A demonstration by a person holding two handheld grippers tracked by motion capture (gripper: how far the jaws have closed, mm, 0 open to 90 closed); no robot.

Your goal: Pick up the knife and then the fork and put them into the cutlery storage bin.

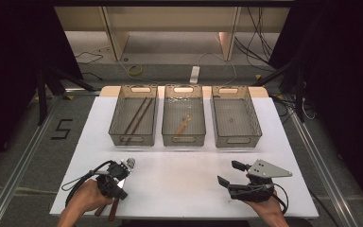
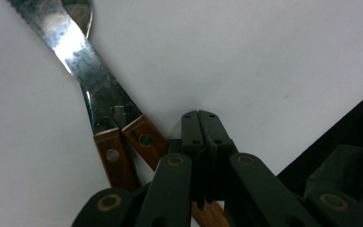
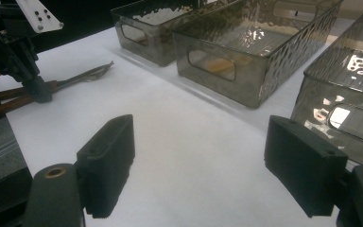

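Left gripper (image 2: 199, 116) over handles of wood-handled cutlery (image 2: 99, 87)

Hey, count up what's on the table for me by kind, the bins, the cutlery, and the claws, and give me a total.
Clear bins: 3, left bin, middle bin, right bin
Wooden-handled cutlery on the table: 2, knife and second utensil
Long dark sticks in the left bin: 2
Wooden utensil in the middle bin: 1
Claws: 2, left claw, right claw
Total: 10
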